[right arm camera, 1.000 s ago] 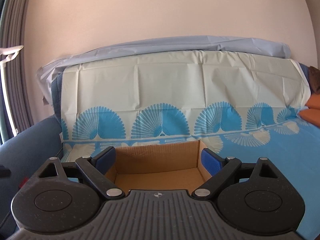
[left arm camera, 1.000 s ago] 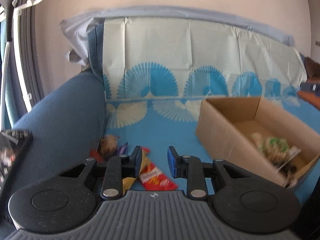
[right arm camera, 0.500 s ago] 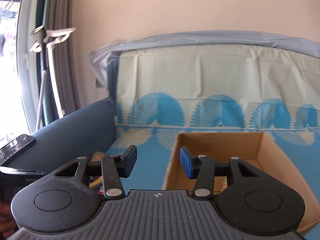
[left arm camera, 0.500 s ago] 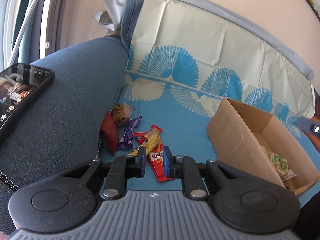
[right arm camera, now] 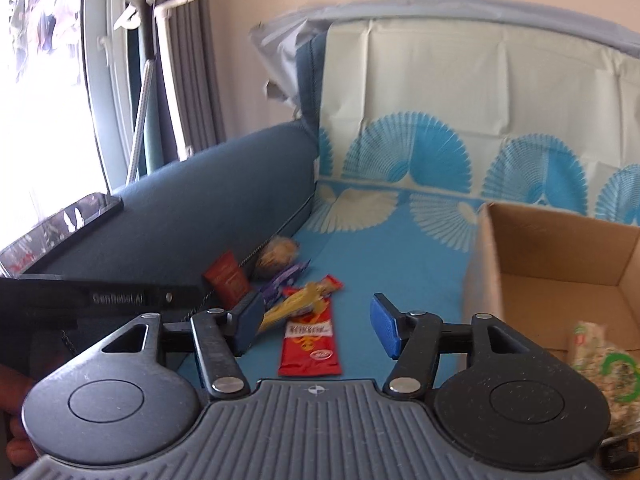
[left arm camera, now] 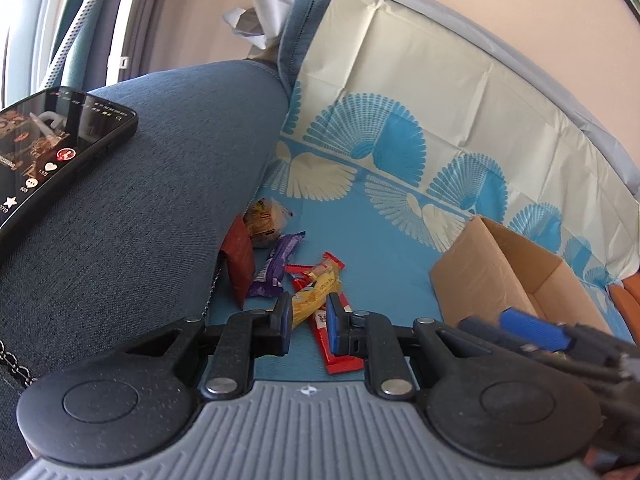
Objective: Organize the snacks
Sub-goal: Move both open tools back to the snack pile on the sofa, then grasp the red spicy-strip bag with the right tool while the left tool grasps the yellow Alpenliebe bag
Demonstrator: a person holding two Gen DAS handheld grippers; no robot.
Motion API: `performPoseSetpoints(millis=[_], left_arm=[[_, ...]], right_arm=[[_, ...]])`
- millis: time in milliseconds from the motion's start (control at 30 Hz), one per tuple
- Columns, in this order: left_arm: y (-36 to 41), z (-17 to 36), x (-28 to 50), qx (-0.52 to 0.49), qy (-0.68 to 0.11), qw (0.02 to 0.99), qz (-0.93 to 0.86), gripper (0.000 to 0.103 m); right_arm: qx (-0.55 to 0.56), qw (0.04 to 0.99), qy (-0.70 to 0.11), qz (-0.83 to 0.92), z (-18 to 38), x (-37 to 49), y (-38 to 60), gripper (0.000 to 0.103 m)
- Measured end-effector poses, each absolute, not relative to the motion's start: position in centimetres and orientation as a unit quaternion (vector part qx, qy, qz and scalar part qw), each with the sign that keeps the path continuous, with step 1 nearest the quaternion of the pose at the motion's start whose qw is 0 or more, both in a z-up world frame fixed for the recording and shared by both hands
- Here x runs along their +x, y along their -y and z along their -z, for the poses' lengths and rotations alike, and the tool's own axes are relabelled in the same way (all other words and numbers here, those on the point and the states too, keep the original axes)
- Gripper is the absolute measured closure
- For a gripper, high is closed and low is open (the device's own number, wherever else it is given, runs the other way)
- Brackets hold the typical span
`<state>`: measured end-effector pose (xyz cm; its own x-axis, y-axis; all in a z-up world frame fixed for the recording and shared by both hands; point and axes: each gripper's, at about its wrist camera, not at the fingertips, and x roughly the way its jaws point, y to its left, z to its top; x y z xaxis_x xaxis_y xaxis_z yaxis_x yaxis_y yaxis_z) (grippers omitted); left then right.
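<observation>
A heap of snacks lies on the blue sheet by the sofa arm: a red packet point(right arm camera: 310, 340), a yellow bar point(left arm camera: 316, 294), a purple bar point(left arm camera: 276, 266), a dark red pouch point(left arm camera: 240, 264) and a wrapped bun point(left arm camera: 266, 220). My left gripper point(left arm camera: 308, 322) hovers just above the yellow bar and the red packet point(left arm camera: 334, 350). Its jaws leave a narrow gap and press on nothing. My right gripper point(right arm camera: 316, 324) hangs over the red packet, jaws opening, nothing between them. It also shows at the right point(left arm camera: 532, 328). The cardboard box point(right arm camera: 560, 248) stands to the right, holding a green and white bag point(right arm camera: 600, 364).
A phone point(left arm camera: 52, 148) with a lit screen lies on the blue sofa arm point(left arm camera: 160, 200). A thin chain point(left arm camera: 212, 292) hangs beside the pouch. The patterned sheet point(left arm camera: 400, 100) covers the backrest. A window and curtain point(right arm camera: 188, 60) lie at the left.
The right gripper swung left from above the box to the snack heap; its jaws narrowed, then widened. The left gripper rolled, came nearer the snacks, and its jaws narrowed.
</observation>
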<state>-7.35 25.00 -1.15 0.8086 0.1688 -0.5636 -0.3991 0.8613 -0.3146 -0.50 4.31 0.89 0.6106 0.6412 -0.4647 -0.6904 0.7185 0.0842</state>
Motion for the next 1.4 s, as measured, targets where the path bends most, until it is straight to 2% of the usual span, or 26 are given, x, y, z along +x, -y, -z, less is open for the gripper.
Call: performPoseSetpoints(millis=[333, 767, 867, 933, 1033, 1133, 1400], left_arm=[[-25.3, 1.9, -5.9, -0.209, -0.296, 0.917, -0.165, 0.085], [-26.3, 2.4, -5.8, -0.225, -0.289, 0.913, -0.179, 0.083], [-26.4, 2.4, -5.8, -0.229, -0.289, 0.912, -0.182, 0.083], [-26.2, 2.4, -5.6, -0.224, -0.291, 0.912, -0.183, 0.083], [-26.3, 2.4, -5.6, -0.224, -0.292, 0.911, -0.184, 0.083], [-26.2, 2.5, -5.7, -0.227, -0.291, 0.911, -0.184, 0.082], [-26.2, 2.4, -6.2, -0.232, -0.294, 0.911, -0.173, 0.076]], right_arm=[[-0.087, 0.887, -0.302, -0.337, 4.6, 3.3, -10.2, 0.021], [-0.084, 0.878, -0.347, -0.319, 9.1, 7.0, -13.7, 0.017], [-0.084, 0.871, -0.373, -0.309, 10.0, 7.6, -13.8, 0.025], [-0.09, 0.873, -0.369, -0.306, 10.1, 7.4, -13.6, 0.042], [-0.088, 0.873, -0.359, -0.319, 9.8, 7.0, -13.1, 0.054], [-0.09, 0.874, -0.361, -0.314, 9.2, 6.4, -12.2, 0.058], [-0.106, 0.864, -0.387, -0.304, 8.3, 4.2, -8.1, 0.059]])
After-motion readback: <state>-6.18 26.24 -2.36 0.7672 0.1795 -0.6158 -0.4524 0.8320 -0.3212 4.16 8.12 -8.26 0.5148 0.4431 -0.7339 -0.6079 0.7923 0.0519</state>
